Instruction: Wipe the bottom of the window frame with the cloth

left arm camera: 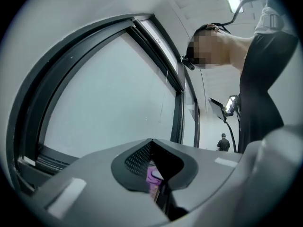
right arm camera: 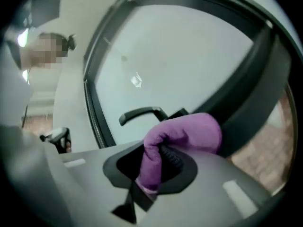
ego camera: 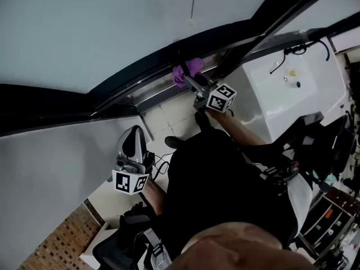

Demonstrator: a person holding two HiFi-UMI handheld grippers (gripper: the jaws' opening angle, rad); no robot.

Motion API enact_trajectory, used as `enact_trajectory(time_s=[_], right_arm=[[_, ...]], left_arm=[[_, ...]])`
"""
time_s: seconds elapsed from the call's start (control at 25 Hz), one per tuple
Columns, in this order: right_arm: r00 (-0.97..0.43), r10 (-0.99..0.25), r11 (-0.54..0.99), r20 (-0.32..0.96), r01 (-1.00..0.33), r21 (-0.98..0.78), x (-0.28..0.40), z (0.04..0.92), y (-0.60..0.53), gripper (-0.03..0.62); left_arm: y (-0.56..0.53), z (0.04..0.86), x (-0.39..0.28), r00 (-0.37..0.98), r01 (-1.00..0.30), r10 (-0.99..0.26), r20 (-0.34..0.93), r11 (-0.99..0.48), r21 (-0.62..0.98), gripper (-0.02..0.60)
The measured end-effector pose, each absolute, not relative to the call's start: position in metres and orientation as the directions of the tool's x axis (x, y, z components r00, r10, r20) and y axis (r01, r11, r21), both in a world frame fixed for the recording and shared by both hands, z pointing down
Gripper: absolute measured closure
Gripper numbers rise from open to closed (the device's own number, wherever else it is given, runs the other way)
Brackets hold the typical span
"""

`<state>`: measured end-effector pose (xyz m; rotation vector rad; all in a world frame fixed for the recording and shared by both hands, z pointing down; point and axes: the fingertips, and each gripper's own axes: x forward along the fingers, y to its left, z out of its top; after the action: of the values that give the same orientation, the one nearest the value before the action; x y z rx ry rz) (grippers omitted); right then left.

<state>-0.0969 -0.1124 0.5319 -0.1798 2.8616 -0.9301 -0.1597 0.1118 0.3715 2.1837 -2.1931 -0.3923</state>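
Note:
A purple cloth (ego camera: 187,71) is pressed against the dark bottom rail of the window frame (ego camera: 140,89), which runs diagonally through the head view. My right gripper (ego camera: 194,83) is shut on the cloth (right arm camera: 184,134), and the fabric bulges out over its jaws (right arm camera: 161,162). Behind the cloth are the dark frame (right arm camera: 251,93) and a black window handle (right arm camera: 139,113). My left gripper (ego camera: 132,151) hangs lower left, away from the frame, by the grey wall. Its jaws (left arm camera: 154,167) look closed together with nothing held; a speck of purple shows past them.
A white unit (ego camera: 292,89) with a black cable on top stands right of the cloth. Pale tiles (ego camera: 169,120) lie below the rail, and the grey wall (ego camera: 56,167) fills the left. Gear clutters the lower right (ego camera: 326,218). A distant person (left arm camera: 223,143) stands in the room.

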Motion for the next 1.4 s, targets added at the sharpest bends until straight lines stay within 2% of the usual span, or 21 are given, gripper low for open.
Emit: enact_trajectory(time_s=[0.08,0.2,0.4,0.88,1.08,1.2,1.32,1.4], right_arm=[[-0.98,-0.181,0.92,-0.088,-0.137,-0.367,-0.122,0.515,-0.127,0.531],[-0.978,-0.202,0.975,-0.05,-0.196,-0.104,-0.148,0.501,-0.14,0.531],[-0.983,-0.178,0.984,-0.054,-0.179,0.019,-0.148,0.495,-0.13,0.533],[-0.997,-0.068,0.996,-0.037,-0.069,0.047,-0.097,0.498,-0.08,0.533],[-0.981,0.045,0.99,-0.189,0.069,-0.125,-0.057,0.455,-0.049,0.533],[-0.975,-0.053,0.986,-0.218,-0.016,-0.168,-0.043,0.433,-0.084,0.533],[-0.981,-0.167,0.984,-0.097,-0.16,-0.077,-0.066,0.433,-0.139,0.533],[-0.987,-0.161,0.987,-0.007,-0.161,0.015,-0.1,0.426,-0.156,0.531]], left_arm=[[0.096,0.369,-0.15,0.006,-0.984,-0.992,-0.128,-0.029,0.175,0.581],[0.081,0.366,-0.133,0.012,-0.986,-0.995,-0.102,-0.029,0.166,0.581],[0.09,0.365,-0.133,-0.021,-0.986,-0.996,-0.092,0.006,0.167,0.581],[0.073,0.379,-0.131,0.038,-0.982,-0.996,-0.085,-0.053,0.18,0.581],[0.069,0.382,-0.133,0.047,-0.981,-0.995,-0.085,-0.062,0.184,0.581],[0.068,0.381,-0.132,0.046,-0.981,-0.995,-0.092,-0.063,0.186,0.581],[0.07,0.383,-0.132,0.04,-0.981,-0.995,-0.092,-0.056,0.187,0.581],[0.074,0.382,-0.131,0.033,-0.982,-0.995,-0.095,-0.051,0.184,0.581]])
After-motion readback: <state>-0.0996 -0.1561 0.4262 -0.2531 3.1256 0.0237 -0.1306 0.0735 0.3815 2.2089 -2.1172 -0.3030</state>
